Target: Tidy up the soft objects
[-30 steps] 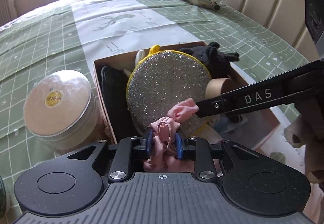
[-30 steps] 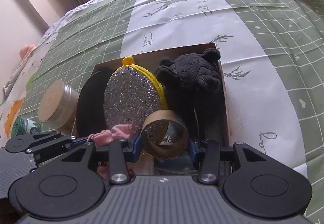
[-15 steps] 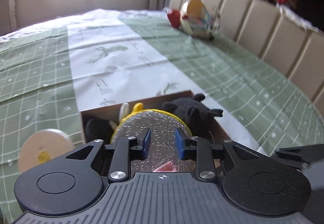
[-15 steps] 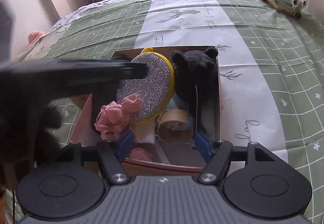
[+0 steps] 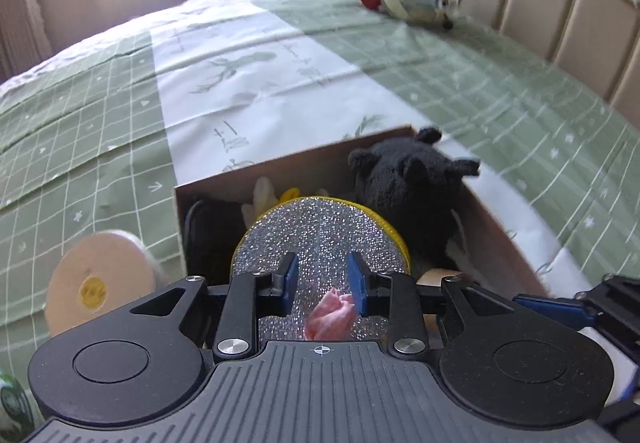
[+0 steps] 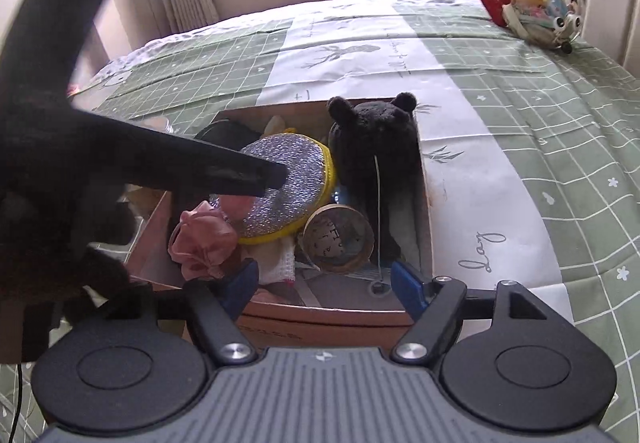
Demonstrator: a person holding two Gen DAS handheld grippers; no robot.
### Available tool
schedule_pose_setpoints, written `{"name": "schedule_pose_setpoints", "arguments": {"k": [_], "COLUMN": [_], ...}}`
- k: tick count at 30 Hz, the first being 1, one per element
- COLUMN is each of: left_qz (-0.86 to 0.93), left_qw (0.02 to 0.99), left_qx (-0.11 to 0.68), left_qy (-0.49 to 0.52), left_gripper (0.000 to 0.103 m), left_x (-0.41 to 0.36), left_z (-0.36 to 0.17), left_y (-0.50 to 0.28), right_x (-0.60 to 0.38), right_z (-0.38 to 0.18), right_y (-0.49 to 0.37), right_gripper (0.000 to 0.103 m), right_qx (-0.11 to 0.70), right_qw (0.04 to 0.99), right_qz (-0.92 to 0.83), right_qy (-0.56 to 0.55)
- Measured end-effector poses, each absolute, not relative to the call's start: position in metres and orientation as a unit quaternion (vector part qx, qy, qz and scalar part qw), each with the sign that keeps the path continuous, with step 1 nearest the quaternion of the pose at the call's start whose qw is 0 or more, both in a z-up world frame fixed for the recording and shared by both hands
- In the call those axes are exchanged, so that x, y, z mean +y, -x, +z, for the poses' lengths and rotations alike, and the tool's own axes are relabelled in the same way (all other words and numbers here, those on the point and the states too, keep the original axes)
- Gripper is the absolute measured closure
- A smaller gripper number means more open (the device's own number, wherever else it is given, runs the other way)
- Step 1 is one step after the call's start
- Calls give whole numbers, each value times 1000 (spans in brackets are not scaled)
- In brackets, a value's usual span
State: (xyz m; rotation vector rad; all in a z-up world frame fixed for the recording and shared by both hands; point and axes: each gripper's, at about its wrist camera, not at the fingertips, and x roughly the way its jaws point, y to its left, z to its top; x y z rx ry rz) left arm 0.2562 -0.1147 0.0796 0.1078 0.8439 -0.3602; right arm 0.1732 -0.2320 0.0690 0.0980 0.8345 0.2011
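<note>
A cardboard box (image 6: 425, 179) on the green tablecloth holds a black plush toy (image 6: 376, 147), a silver glitter pad with a yellow rim (image 6: 286, 179), a cardboard ring (image 6: 338, 239) and a pink scrunchie (image 6: 202, 243). In the left wrist view the box (image 5: 496, 231), plush (image 5: 412, 179) and pad (image 5: 320, 235) lie ahead, with the scrunchie (image 5: 330, 317) below. My left gripper (image 5: 322, 275) is open and empty above the box. My right gripper (image 6: 324, 279) is open and empty at the box's near edge.
A round tin with a beige lid (image 5: 100, 283) stands left of the box. A round toy bag (image 6: 536, 7) and a red item (image 6: 491, 1) lie far right by the padded backrest (image 5: 560, 3). The left gripper's body (image 6: 80, 147) looms over the box's left side.
My left gripper let go of the pink scrunchie, which now lies in the box, and lifted away. My right gripper released the cardboard ring, opened wide and pulled back.
</note>
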Motion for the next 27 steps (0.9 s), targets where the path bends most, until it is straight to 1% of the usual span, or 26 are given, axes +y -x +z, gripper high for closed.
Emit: {"name": "schedule_pose_setpoints", "arguments": {"k": [3, 7, 10, 15, 18, 22, 24, 27], "left_qz": [-180, -176, -159, -105, -75, -56, -50, -40], "left_qw": [912, 929, 935, 938, 938, 934, 944, 950], "left_qx": [368, 326, 318, 326, 332, 345, 321, 305], "left_qy": [-9, 14, 19, 57, 70, 72, 61, 46], "left_gripper": [72, 72, 72, 72, 72, 72, 72, 72], "left_x": [-86, -42, -12, 33, 48, 50, 46, 38], "left_z": [96, 106, 98, 65, 42, 13, 5, 0], "left_y": [-223, -165, -122, -66, -41, -23, -14, -10], "right_x": [-227, -217, -206, -183, -165, -143, -133, -122], "right_z": [75, 87, 97, 97, 86, 59, 41, 12], "right_y": [-160, -141, -126, -97, -75, -52, -45, -40], "right_gripper": [25, 20, 18, 15, 15, 15, 15, 14], "right_qx": [380, 343, 319, 292, 284, 294, 306, 333], "right_qw": [919, 935, 943, 951, 953, 948, 944, 936], "right_qz": [94, 85, 85, 91, 98, 117, 120, 109], "right_qy": [-45, -33, -35, -41, -36, -21, -5, 29]}}
